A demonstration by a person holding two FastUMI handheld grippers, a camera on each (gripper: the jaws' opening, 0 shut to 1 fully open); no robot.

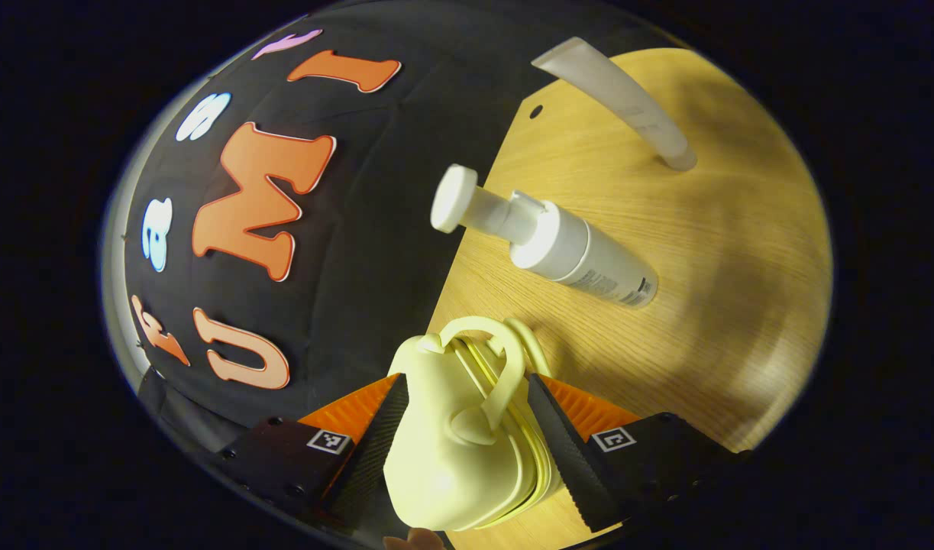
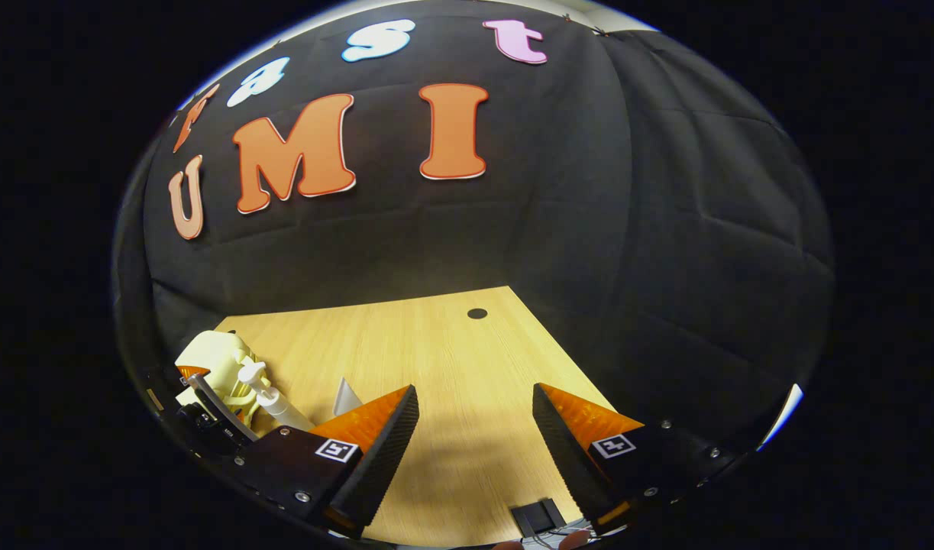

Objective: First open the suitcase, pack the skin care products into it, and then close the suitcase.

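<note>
The suitcase [image 1: 459,435] stands handle-up, clamped between the left gripper [image 1: 467,428] fingers; right gripper [image 2: 474,435] fingers apart.

Left gripper [image 1: 467,428]: two wedge-shaped fingers [image 1: 566,451] with ribbed inner faces, finely grooved sloping top panels, mounted on dark matte blocks. Small square black-and-white fiducial marker on each block, one per side. Round screw heads dotted along block edges.

Right gripper [image 2: 474,451]: same build, tapered fingers [image 2: 382,451] with ribbed grip faces, grooved top panels, dark blocks each carrying a square marker tag. Silver screw heads at block corners. Small dark rectangular clip part low between the blocks, thin wires beside it. Fingertips of the holding hand at the bottom edge in both views, no sleeve visible.
</note>
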